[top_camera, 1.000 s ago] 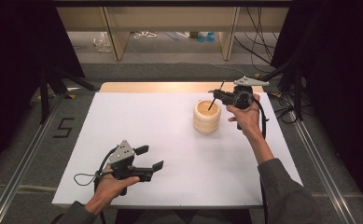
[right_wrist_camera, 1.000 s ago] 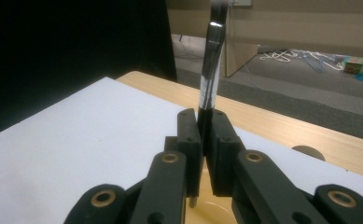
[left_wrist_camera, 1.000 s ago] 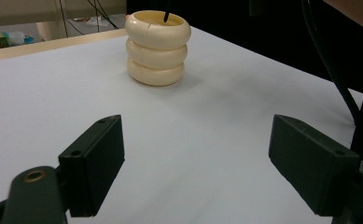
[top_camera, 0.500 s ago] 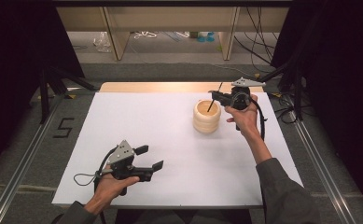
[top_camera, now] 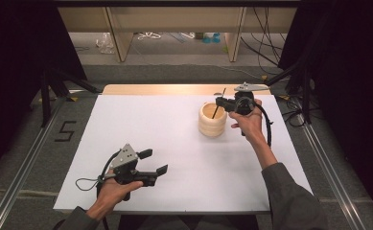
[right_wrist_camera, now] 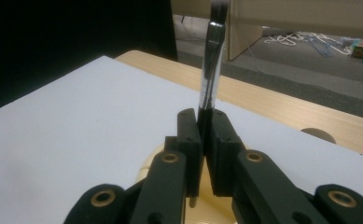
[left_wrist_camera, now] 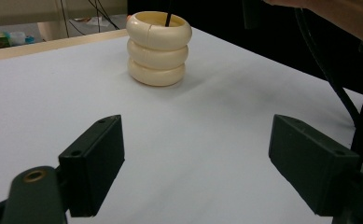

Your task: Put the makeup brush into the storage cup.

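right gripper (top_camera: 221,101) is up at the far right of the white table sheet (top_camera: 174,139), hovering just over the cream ribbed holder made of three stacked rings (top_camera: 212,120). its jaws are pinched tight on a slim black pen with a shiny barrel (top_camera: 218,106), and in the right gripper view that pen (right_wrist_camera: 211,65) stands up out of the closed pads (right_wrist_camera: 189,140), clamped between them, top end blurred against the background. from the high view the pen slants down, lower end inside the holder's open mouth, upper end rising past the gripper. whether the tip touches the bottom, can't tell, the rim hides it.

the left gripper view has the holder (left_wrist_camera: 159,46) standing upright on the sheet, far ahead of the jaws, with a dark stick of pen (left_wrist_camera: 168,18) poking out of its top.

left gripper (top_camera: 154,161) sits low at the near left of the sheet, well apart from the holder, pointing right across the table. its jaws are spread wide, nothing between them, just bare white sheet (left_wrist_camera: 193,140) in the gap. the person's left hand (top_camera: 117,184) wraps its body, cable looping off to the left. right hand (top_camera: 245,122) holds its gripper from below, forearm coming in from the bottom right.
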`<state>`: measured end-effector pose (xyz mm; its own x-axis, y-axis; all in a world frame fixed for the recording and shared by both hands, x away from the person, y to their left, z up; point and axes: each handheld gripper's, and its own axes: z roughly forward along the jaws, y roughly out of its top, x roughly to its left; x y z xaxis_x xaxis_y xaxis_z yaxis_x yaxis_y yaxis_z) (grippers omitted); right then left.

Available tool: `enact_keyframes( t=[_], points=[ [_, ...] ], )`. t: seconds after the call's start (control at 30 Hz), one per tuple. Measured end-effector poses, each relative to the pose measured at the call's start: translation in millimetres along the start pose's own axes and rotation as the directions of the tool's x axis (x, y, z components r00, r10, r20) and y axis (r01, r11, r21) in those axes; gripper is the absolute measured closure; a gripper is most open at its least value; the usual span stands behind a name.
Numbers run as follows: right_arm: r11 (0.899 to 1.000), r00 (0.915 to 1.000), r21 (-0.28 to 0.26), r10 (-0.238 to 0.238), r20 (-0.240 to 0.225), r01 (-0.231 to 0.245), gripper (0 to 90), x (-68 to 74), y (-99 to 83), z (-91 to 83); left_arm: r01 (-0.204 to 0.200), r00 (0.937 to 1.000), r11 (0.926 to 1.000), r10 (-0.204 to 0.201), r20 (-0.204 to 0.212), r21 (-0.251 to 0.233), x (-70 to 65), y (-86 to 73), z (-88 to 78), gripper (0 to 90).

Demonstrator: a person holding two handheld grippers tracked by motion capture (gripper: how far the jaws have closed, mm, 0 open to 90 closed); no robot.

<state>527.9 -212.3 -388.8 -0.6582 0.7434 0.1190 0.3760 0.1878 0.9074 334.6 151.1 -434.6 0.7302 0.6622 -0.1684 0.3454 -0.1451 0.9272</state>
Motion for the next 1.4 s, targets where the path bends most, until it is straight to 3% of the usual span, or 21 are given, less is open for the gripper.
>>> enact_keyframes(
  t=[0.57, 0.8, 0.97, 1.13, 1.27, 1.3, 1.4],
  points=[
    [0.999, 0.9999, 0.052, 0.013, 0.010, -0.014, 85.5, -3.9, -14.7, 9.1, 0.017, 0.9998, 0.9998, -0.017, -0.001, 0.001, -0.7, -0.2, 0.2, 17.9],
    [0.997, 0.9996, 0.069, 0.025, 0.013, -0.026, 84.9, -3.5, -16.7, 10.0, 0.007, 1.0000, 1.0000, -0.007, -0.001, 0.001, 0.0, 0.1, -0.3, 17.9],
    [0.997, 0.9992, 0.068, 0.022, 0.032, -0.025, 71.5, -3.8, -16.3, 9.0, 0.008, 1.0000, 1.0000, -0.008, 0.000, 0.001, -0.1, 0.2, -0.3, 18.1],
    [0.998, 0.9969, 0.058, 0.024, 0.075, -0.028, 51.3, -1.0, -12.6, 4.3, 0.006, 1.0000, 1.0000, -0.006, 0.000, 0.002, 0.0, 0.1, -0.2, 18.2],
    [0.997, 0.9927, 0.055, 0.054, 0.108, -0.060, 42.0, 1.7, -9.6, -1.2, 0.007, 1.0000, 1.0000, -0.007, -0.002, 0.002, -0.1, 0.1, -0.3, 18.2],
    [0.998, 0.9919, 0.044, 0.040, 0.120, -0.045, 39.9, 0.9, -9.5, -1.5, 0.009, 1.0000, 1.0000, -0.009, -0.003, 0.001, -0.2, 0.1, -0.3, 18.2],
    [0.997, 0.9874, 0.039, 0.057, 0.147, -0.064, 34.5, 1.2, -6.9, -6.3, 0.009, 1.0000, 1.0000, -0.009, -0.005, 0.000, 0.0, 0.1, -0.1, 18.2]
  ],
)
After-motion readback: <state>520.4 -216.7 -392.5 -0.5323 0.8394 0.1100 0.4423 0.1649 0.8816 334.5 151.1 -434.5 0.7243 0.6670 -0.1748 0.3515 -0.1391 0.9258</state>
